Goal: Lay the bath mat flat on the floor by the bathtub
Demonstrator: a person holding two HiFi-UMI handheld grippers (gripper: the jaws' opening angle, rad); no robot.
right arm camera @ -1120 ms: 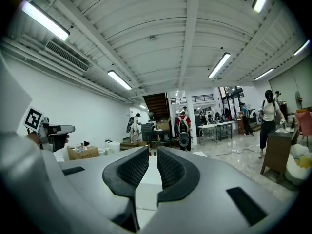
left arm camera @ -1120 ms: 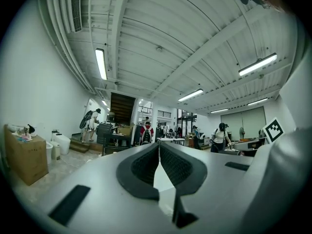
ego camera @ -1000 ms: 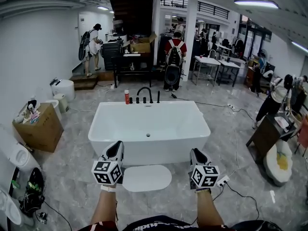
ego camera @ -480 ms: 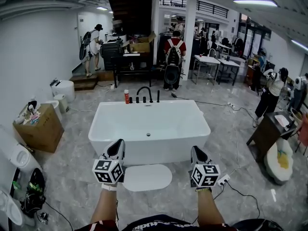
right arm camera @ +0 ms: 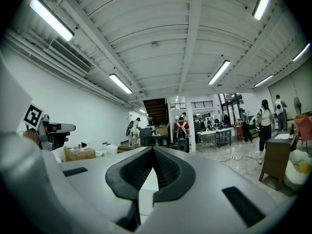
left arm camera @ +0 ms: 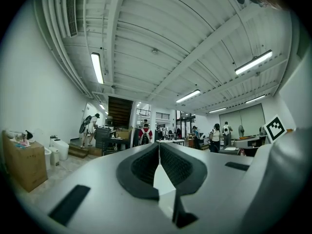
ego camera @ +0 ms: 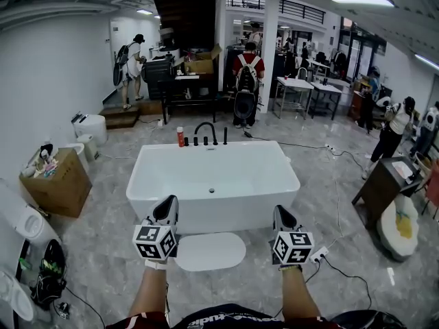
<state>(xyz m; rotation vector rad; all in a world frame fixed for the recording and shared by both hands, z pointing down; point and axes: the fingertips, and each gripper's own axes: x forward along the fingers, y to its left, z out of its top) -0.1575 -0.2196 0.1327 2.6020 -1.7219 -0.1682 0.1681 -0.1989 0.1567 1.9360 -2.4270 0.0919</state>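
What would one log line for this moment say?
bath mat: flat by bathtub | left gripper: shut, empty | right gripper: just closed, empty

Glossy, smooth white on the tub (ego camera: 212, 177). Matt white on the mat (ego camera: 209, 251), flat and even; cloth or foam not to be told. Grey marbled stone or tile for the floor (ego camera: 103, 252), with a slight sheen. Matt brown cardboard for the box (ego camera: 62, 184). Matt black on the tap (ego camera: 206, 132). Smooth, half-matt grey plastic on the left gripper (left arm camera: 158, 147) and right gripper (right arm camera: 152, 152); black, finely ribbed, rubbery-looking pads (left arm camera: 178, 167) inside both.
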